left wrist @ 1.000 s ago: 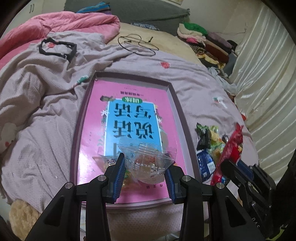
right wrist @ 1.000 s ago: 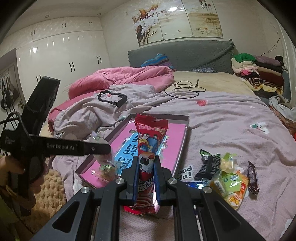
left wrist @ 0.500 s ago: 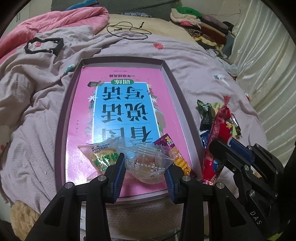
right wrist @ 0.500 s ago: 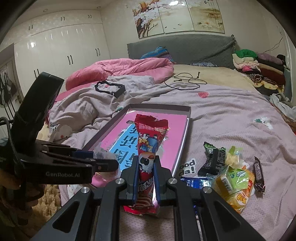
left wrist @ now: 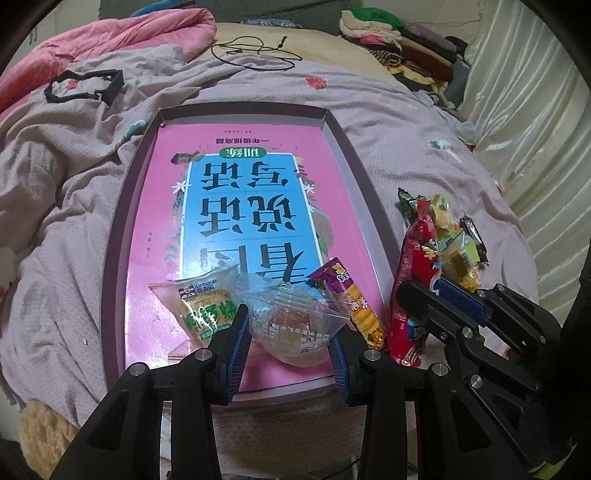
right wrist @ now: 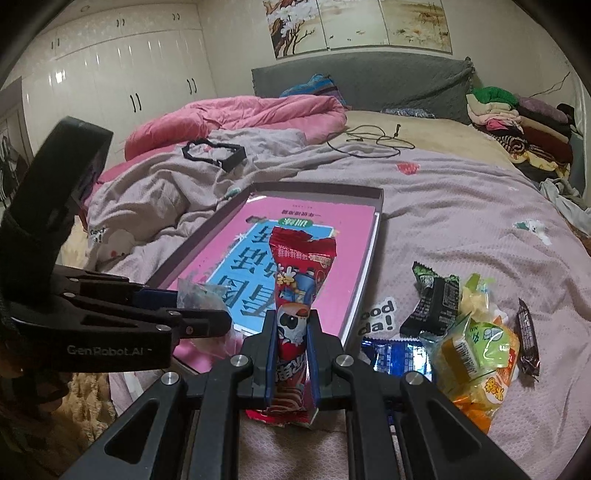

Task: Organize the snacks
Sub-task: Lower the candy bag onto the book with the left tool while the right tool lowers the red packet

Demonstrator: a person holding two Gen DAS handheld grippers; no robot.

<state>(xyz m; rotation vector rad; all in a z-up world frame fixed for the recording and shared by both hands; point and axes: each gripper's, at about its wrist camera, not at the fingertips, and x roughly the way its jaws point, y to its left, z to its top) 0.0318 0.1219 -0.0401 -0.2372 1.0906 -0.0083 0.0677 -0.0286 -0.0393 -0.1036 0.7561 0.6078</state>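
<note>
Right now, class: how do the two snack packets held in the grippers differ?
The red packet is long, narrow and opaque; the clear bag is squat, crinkled and see-through. The red packet stands upright beside the tray; the clear bag sits over the tray's near end. Both are clamped: right gripper, left gripper.

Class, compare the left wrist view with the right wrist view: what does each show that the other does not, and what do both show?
Left wrist only: the green-labelled snack and purple-and-yellow snack lying in the tray.
Right wrist only: the white wardrobes, the wall painting and a blue wrapper.
Both: the tray, the red packet in the right gripper, and the clear bag in the left gripper.
</note>
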